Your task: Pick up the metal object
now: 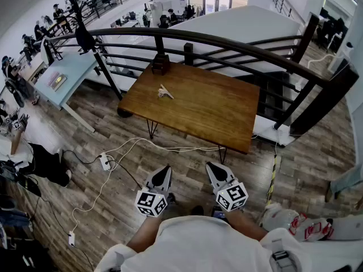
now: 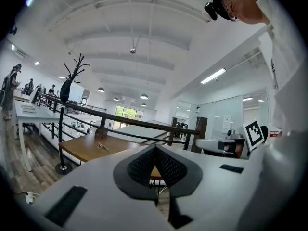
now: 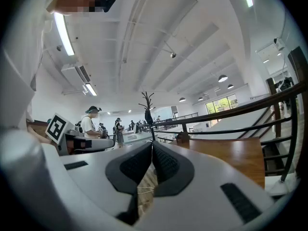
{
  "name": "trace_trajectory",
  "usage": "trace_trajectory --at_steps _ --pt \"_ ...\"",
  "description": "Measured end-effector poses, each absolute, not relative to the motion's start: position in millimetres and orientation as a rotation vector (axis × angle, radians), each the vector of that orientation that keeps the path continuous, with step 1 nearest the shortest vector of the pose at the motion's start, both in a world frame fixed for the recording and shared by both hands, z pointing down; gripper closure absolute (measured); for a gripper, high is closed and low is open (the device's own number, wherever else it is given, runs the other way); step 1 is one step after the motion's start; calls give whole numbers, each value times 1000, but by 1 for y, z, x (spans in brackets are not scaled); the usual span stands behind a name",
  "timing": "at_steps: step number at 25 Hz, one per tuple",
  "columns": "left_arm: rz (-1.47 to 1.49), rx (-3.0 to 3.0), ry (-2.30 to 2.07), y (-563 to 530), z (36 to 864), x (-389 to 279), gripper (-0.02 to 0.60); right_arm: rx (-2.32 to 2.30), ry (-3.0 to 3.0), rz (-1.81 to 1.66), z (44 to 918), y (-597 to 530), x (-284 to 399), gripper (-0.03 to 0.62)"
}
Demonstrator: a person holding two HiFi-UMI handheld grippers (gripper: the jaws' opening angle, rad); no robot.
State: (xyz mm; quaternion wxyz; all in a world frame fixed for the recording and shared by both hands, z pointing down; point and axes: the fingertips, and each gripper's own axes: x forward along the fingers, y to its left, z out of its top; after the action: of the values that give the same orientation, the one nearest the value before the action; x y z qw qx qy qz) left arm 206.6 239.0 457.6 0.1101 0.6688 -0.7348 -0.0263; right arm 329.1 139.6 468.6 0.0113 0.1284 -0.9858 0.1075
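A small pale metal object (image 1: 165, 92) lies on the brown wooden table (image 1: 215, 109), towards its far left part. It shows again as a tiny shape (image 2: 102, 147) on the tabletop in the left gripper view. Both grippers are held low over the floor, well short of the table's near edge. My left gripper (image 1: 163, 173) is shut with nothing between its jaws, and so is my right gripper (image 1: 212, 170). In the gripper views their black pads (image 2: 155, 166) (image 3: 152, 165) meet at the tips.
A dark curved railing (image 1: 227, 44) runs behind the table, with a small dark box (image 1: 160, 63) at the table's far edge. White cables and a power strip (image 1: 105, 162) trail over the wood floor. A light blue desk (image 1: 65, 72) stands at the left, people beyond it.
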Motion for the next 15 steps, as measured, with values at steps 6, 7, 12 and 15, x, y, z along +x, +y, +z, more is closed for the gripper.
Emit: trace_trajectory --at_steps 6,7,12,15 --pt "-91 1999 -2124 229 453 219 568 378 -3073 340 471 138 335 569" --pt "-95 1995 -2116 230 454 219 568 373 -3066 356 474 140 334 569" --pt "-120 1977 -2075 234 464 207 568 337 -3079 471 483 145 325 569" --pt "-142 1979 -2061 231 465 194 568 339 -3097 515 481 136 313 568"
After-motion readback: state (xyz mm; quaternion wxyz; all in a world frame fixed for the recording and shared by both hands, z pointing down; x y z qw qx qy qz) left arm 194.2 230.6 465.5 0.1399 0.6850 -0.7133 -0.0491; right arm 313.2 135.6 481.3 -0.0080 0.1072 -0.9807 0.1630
